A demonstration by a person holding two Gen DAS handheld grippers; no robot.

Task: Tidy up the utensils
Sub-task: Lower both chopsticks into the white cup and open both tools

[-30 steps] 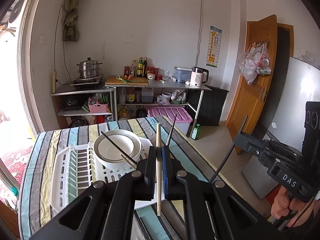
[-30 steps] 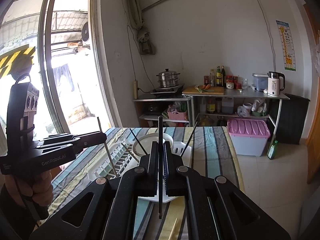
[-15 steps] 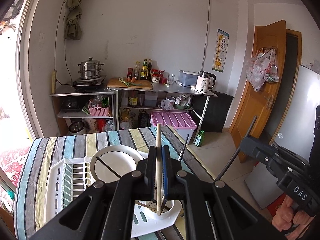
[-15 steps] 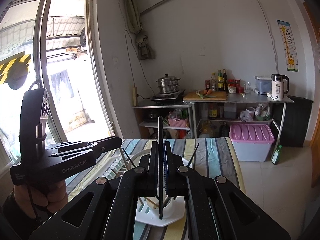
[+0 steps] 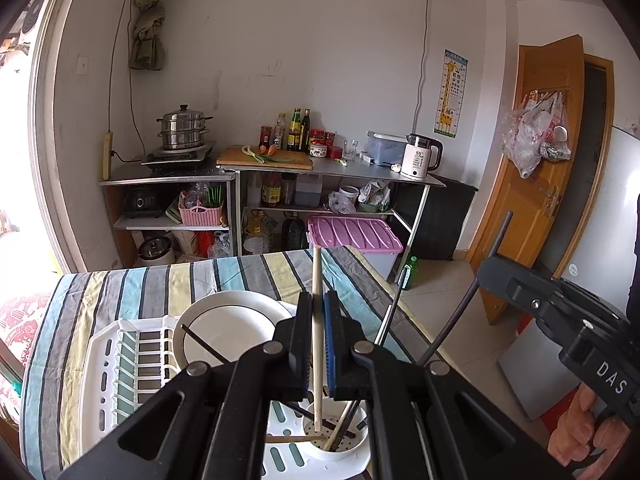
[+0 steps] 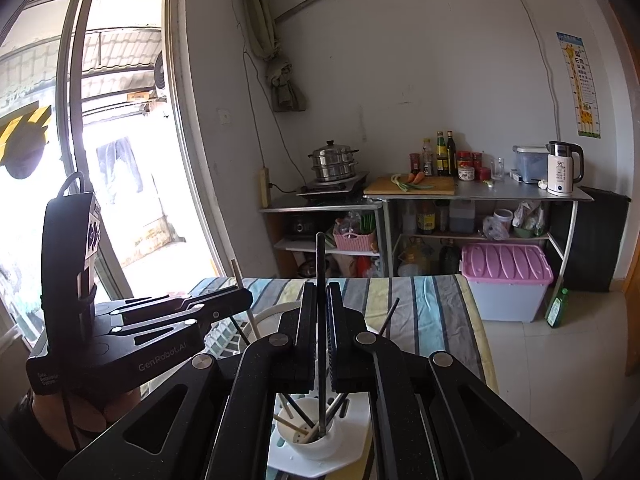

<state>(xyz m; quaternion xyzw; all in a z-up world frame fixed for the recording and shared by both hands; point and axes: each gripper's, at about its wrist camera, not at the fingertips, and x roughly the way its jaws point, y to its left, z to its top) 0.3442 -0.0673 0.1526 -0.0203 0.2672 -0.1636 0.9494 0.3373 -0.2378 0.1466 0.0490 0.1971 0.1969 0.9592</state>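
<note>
**Chopsticks poised over the holder**

Left wrist view: the left gripper (image 5: 318, 344) clamps a pale wooden chopstick (image 5: 316, 320) upright, its lower tip over the round white perforated utensil cup (image 5: 336, 436) at the white plastic dish rack's (image 5: 104, 364) near corner.

Right wrist view: the right gripper (image 6: 321, 332) pinches a black chopstick (image 6: 321, 320) vertically, its tip already inside the cup directly below.

Left gripper (image 5: 318, 344) matt black speckled plastic, metal pivot rivets, clamps pale bare-wood chopstick (image 5: 316, 320); right gripper (image 6: 321, 336) same finish, grips dark smooth chopstick (image 6: 321, 320). Utensil cup (image 6: 310, 434) and dish rack (image 5: 120, 364) white glossy plastic. Plate (image 5: 232, 332) glossy white ceramic, dark rim. Tablecloth (image 5: 160, 284) striped matt cloth. Far steamer pot (image 5: 183, 128) shiny metal
</note>
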